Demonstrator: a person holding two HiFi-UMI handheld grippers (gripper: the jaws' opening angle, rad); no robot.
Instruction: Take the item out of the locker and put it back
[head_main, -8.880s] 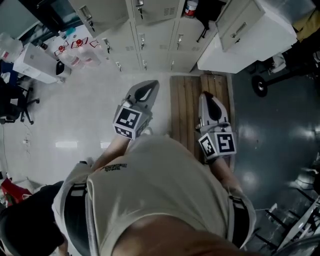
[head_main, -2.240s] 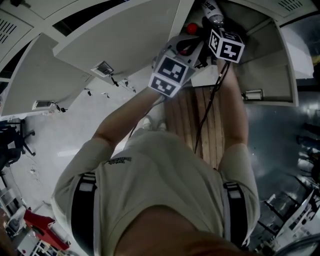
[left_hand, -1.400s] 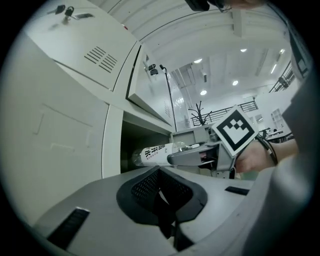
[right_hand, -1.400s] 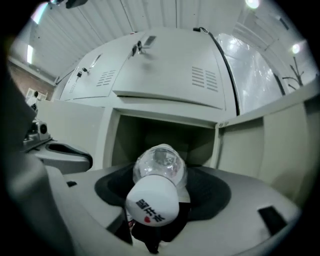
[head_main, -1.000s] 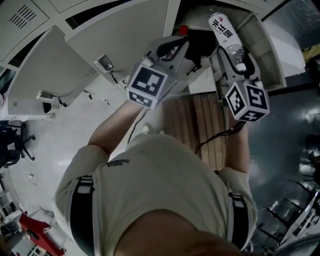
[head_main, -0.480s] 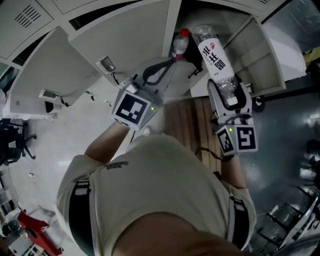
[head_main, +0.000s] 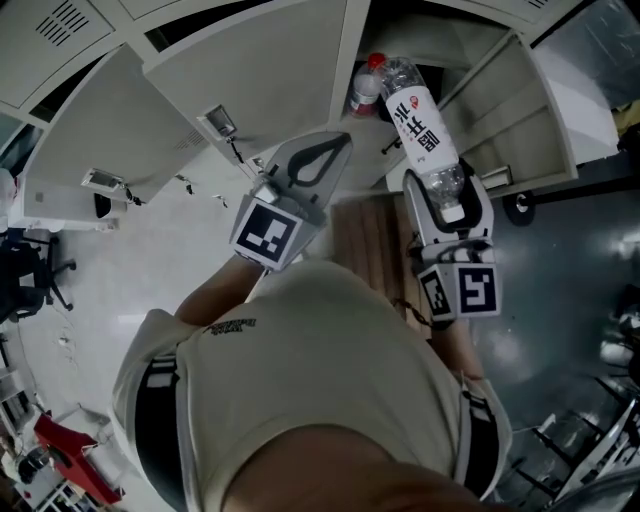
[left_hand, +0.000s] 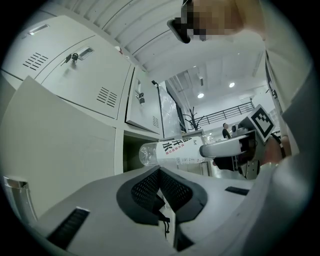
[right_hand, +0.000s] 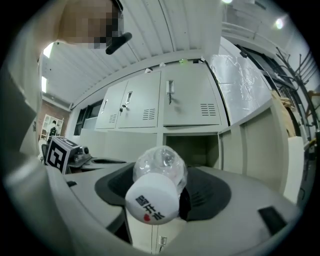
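Plastic, light, probably slick: head view showed the water bottle (head_main: 420, 125) outside the locker (head_main: 520, 110), its likely firmer clear end clamped in the right hand-held gripper (head_main: 447, 195); left gripper view, the left hand-held gripper (left_hand: 161, 175) closed, empty; right gripper view, pads (right_hand: 210, 192) hugging it.

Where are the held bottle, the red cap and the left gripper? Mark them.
Bottle (head_main: 422, 128), head view, on its label.
Red cap (head_main: 375, 62), head view, its top.
Left gripper (head_main: 342, 141), head view, at its fingertips.

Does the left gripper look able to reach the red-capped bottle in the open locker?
Probably yes. The locker is open and the empty left gripper points toward the red-capped bottle, nothing between. Its shut jaws must open first.
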